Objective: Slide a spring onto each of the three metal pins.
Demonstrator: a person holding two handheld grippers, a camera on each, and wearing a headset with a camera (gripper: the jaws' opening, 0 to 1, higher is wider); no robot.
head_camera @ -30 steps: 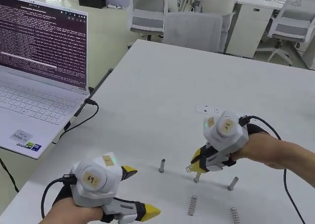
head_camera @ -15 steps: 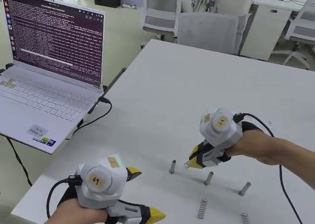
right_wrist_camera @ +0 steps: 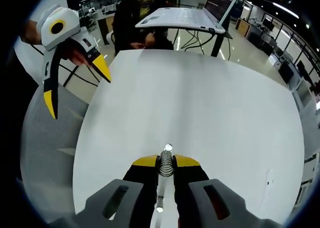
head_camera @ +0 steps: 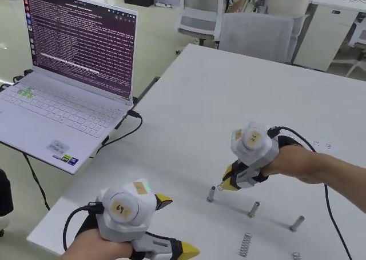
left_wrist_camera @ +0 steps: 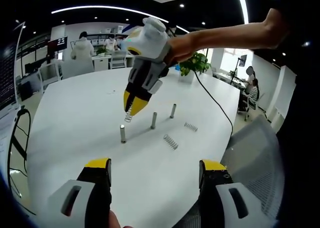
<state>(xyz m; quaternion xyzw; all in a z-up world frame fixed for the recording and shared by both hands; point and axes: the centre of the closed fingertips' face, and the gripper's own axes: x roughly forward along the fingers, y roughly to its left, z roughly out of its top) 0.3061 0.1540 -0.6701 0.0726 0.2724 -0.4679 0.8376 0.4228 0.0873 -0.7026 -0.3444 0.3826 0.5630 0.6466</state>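
Note:
Three short metal pins stand upright on the white table: left pin [head_camera: 211, 194], middle pin [head_camera: 253, 209], right pin [head_camera: 297, 223]. My right gripper [head_camera: 226, 184] is shut on a small spring [right_wrist_camera: 165, 164], whose end hangs just above and beside the top of the left pin [right_wrist_camera: 168, 148]. From the left gripper view, that spring [left_wrist_camera: 128, 117] hangs a little above the nearest pin [left_wrist_camera: 122, 133]. Two loose springs [head_camera: 246, 244] [left_wrist_camera: 190, 126] lie flat near the pins. My left gripper [head_camera: 176, 226] is open and holds nothing, near the table's front edge.
An open laptop [head_camera: 63, 94] sits on a lower surface to the left, its cable [head_camera: 117, 137] running to the table's left edge. Office chairs [head_camera: 257, 34] stand behind the far edge. The table [head_camera: 240, 100] is bare beyond the pins.
My right gripper has carried the spring leftward, from beside the middle pin to just over the left pin. The head camera has shifted. The left gripper stays open near the front edge.

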